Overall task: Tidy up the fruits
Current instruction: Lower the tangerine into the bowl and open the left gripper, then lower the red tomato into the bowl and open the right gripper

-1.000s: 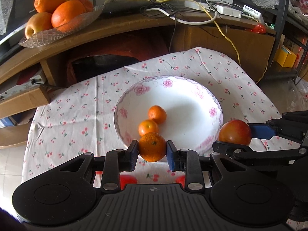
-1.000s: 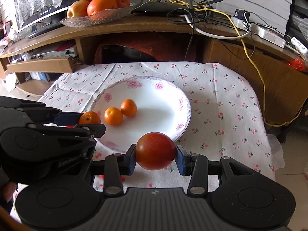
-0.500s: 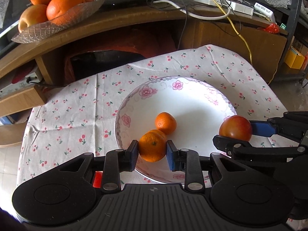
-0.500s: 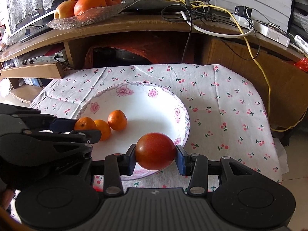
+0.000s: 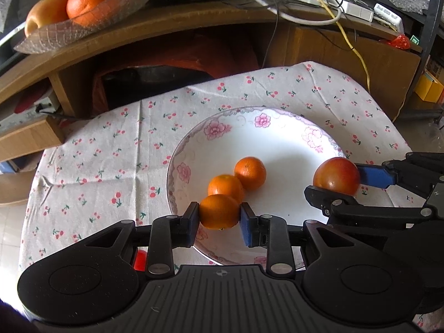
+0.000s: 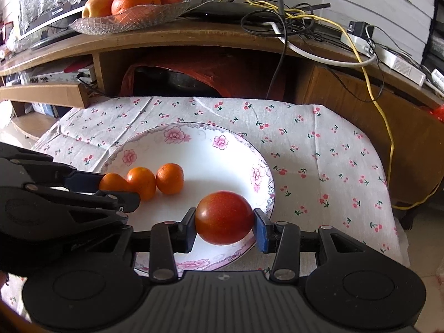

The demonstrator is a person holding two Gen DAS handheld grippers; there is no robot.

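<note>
Left wrist view: the left claw (image 5: 219, 219) clamps a small orange (image 5: 218, 211) over the near side of the floral plate (image 5: 280, 127), touching two more oranges (image 5: 238, 179) lying on it.

Right wrist view: the right claw (image 6: 224, 226) grips a red apple (image 6: 223, 217) above the plate's near right rim (image 6: 265, 177).

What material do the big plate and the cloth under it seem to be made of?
The plate looks like glazed ceramic or porcelain: white, smooth, with a printed pink flower rim. Melamine cannot be excluded. The cloth looks like woven cotton or linen, matte, with fold creases and small cherry prints.
</note>
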